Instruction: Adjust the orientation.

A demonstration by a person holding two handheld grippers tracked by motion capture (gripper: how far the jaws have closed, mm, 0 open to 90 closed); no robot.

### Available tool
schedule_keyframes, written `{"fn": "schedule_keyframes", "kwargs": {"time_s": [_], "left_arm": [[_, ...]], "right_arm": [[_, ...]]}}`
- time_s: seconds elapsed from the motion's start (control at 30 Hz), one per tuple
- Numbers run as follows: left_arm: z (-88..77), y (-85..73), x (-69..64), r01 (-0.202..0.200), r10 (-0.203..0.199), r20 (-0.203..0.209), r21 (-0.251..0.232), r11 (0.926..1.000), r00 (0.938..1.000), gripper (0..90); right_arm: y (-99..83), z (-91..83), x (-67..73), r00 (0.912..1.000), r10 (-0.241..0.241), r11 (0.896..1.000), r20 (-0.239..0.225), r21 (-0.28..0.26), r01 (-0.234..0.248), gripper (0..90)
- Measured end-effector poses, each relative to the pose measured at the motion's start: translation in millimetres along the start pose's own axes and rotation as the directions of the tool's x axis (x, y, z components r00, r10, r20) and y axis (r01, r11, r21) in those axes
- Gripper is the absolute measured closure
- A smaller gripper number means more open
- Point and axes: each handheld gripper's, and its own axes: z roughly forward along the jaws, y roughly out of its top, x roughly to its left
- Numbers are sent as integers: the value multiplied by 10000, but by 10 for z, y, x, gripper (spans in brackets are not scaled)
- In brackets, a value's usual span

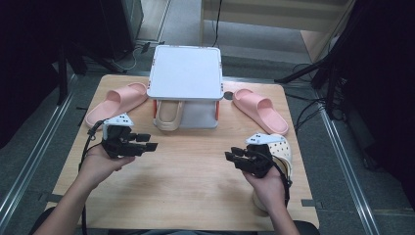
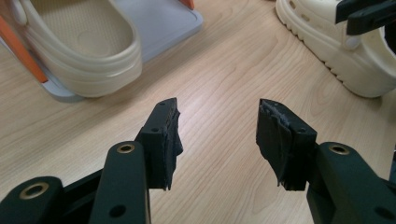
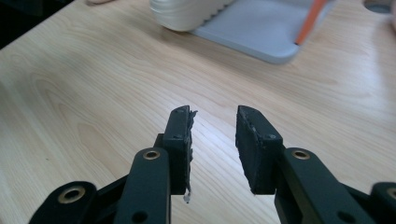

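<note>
A small white and grey shoe rack (image 1: 186, 73) stands at the back middle of the wooden table, with a cream clog (image 1: 169, 116) on its lower shelf. That clog (image 2: 88, 51) lies ahead and left of my left gripper (image 2: 217, 119), whose jaws stand open with nothing between them. In the high view the left gripper (image 1: 147, 142) is at the left, pointing right. A second cream clog (image 1: 281, 149) lies on the table just behind my right gripper (image 1: 234, 157). The right gripper (image 3: 214, 125) is open over bare wood, nothing between its jaws.
A pink slide sandal (image 1: 117, 103) lies left of the rack and another pink slide sandal (image 1: 259, 110) lies to its right. The table (image 1: 195, 186) has bare wood between the two grippers. Dark stands and cables surround the table on the floor.
</note>
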Motion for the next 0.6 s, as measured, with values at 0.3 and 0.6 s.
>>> {"fn": "schedule_keyframes", "kwargs": {"time_s": [0.3,0.6], "left_arm": [[68,44,10,-376,376,127,30,9993,9992,493],[171,113,9,-543,536,380,170,9984,9978,495]], "right_arm": [[-207,-296,-181,9933,617,9980,980,-217,-598,661],[-429,-552,-303,9762,1284,9917,1750,-338,-1243,643]]}}
